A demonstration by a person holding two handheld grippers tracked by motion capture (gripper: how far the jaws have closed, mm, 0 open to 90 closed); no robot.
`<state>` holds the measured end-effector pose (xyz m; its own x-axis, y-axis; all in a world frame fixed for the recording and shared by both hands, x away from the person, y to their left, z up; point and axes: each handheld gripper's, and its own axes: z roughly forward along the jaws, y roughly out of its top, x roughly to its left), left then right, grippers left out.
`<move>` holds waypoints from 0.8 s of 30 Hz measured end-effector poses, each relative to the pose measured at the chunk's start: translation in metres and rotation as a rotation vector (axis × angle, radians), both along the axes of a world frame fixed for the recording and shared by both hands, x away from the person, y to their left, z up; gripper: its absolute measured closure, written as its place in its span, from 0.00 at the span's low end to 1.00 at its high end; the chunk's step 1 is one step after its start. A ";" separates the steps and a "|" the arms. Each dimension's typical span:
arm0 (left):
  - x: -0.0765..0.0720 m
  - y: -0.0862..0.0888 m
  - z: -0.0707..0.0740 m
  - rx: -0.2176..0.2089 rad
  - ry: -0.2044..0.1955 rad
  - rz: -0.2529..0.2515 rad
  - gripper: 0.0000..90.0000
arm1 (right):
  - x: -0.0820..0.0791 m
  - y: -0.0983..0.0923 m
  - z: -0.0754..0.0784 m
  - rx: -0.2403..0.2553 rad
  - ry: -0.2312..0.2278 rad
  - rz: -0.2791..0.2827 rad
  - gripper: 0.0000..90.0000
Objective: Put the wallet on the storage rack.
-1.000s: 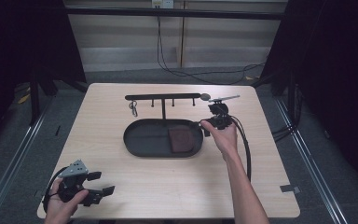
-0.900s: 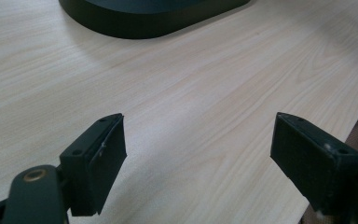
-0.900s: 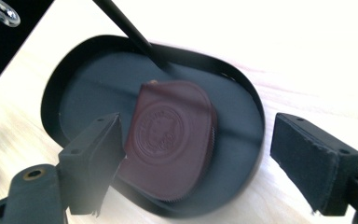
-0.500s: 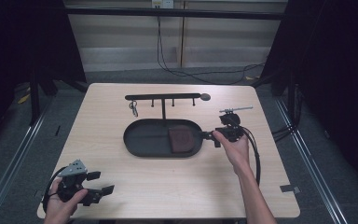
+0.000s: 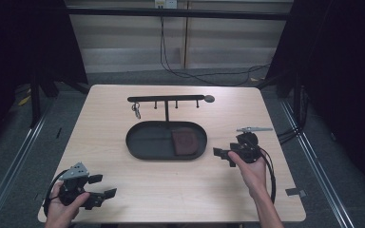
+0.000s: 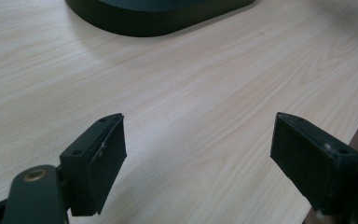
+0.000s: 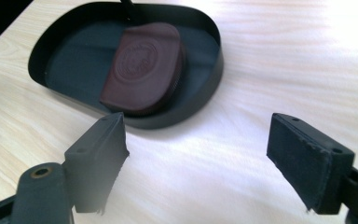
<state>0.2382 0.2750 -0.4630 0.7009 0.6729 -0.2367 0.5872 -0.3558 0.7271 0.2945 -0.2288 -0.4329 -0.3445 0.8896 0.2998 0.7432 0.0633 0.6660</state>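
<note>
Both grippers, left gripper (image 5: 105, 192) and right gripper (image 5: 222, 154), gape empty; brown round-edged leather pouch (image 7: 143, 67) already lies in black oval metal tray (image 7: 204, 74).

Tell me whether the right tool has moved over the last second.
Yes. The right tool has drawn back from the rack toward the person, and now sits beside the tray's right end, open and empty.
</note>
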 end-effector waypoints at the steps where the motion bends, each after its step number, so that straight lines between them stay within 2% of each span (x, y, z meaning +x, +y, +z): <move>1: 0.000 0.000 0.000 0.000 0.001 0.001 0.20 | -0.003 -0.001 -0.001 -0.006 0.000 0.000 0.21; 13: 0.001 -0.001 -0.002 0.002 0.010 0.007 0.20 | -0.042 -0.015 -0.012 -0.042 -0.015 -0.021 0.20; 15: 0.001 -0.002 -0.001 0.004 0.008 0.007 0.20 | -0.050 -0.015 -0.016 -0.045 -0.034 -0.024 0.20; 19: 0.001 -0.001 -0.001 -0.002 0.007 0.010 0.20 | -0.065 -0.015 -0.023 -0.068 -0.013 -0.015 0.20; 24: 0.001 -0.001 -0.002 0.009 0.008 0.008 0.20 | -0.080 -0.019 -0.036 -0.117 -0.012 -0.011 0.19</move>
<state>0.2391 0.2738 -0.4646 0.6932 0.6808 -0.2363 0.5961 -0.3574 0.7190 0.2147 -0.2476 -0.4691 -0.3375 0.9221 0.1895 0.7366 0.1334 0.6631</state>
